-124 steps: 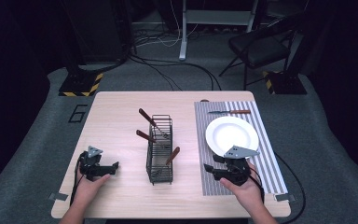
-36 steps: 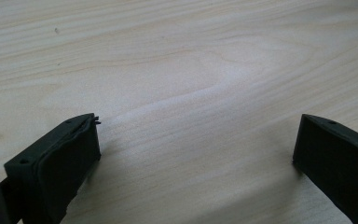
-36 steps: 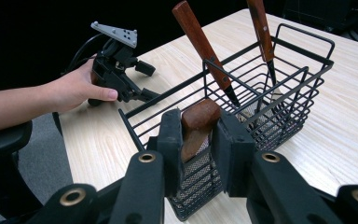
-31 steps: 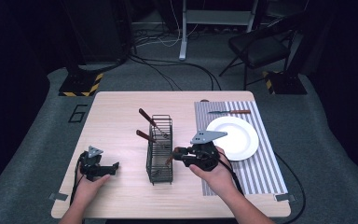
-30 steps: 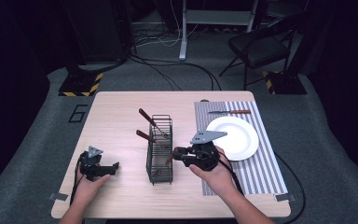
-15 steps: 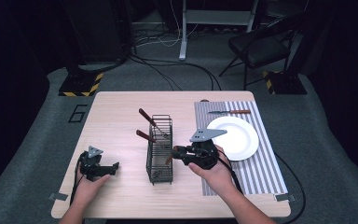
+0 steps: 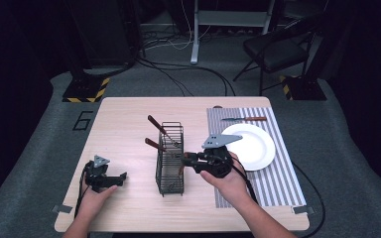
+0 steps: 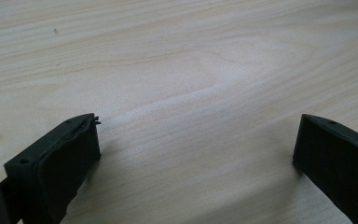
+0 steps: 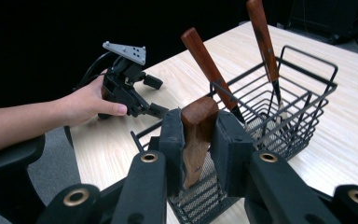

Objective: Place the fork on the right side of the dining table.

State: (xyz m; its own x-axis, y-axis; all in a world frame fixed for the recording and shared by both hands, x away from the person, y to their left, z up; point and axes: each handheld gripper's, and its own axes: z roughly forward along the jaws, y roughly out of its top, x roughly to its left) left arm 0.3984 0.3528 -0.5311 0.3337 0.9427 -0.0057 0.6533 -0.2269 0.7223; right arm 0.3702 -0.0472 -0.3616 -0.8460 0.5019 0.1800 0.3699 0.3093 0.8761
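Observation:
A black wire basket (image 7: 169, 159) stands mid-table with two wooden-handled knives (image 7: 155, 123) leaning out of it. At the basket's right side, my right gripper (image 7: 187, 159) is shut on the wooden handle of a third knife. In the right gripper view that handle (image 9: 196, 140) is pinched between the two pads (image 9: 172, 140), just above the basket (image 9: 284, 112). The other two knives (image 9: 209, 63) rise behind it. My left gripper (image 7: 113, 180) rests on the table at the front left. Its jaws stand wide open over bare wood (image 8: 196, 116).
A white plate (image 7: 253, 147) lies on a striped mat (image 7: 273, 183) at the right, with another knife (image 7: 245, 119) on the mat behind it. The person's left hand and its gripper (image 9: 128, 81) show beyond the basket. Cables and a chair stand past the table.
Since the earliest frame my right gripper has come left from the mat's front to the basket and closed on the knife handle. Over the last second nothing has visibly moved.

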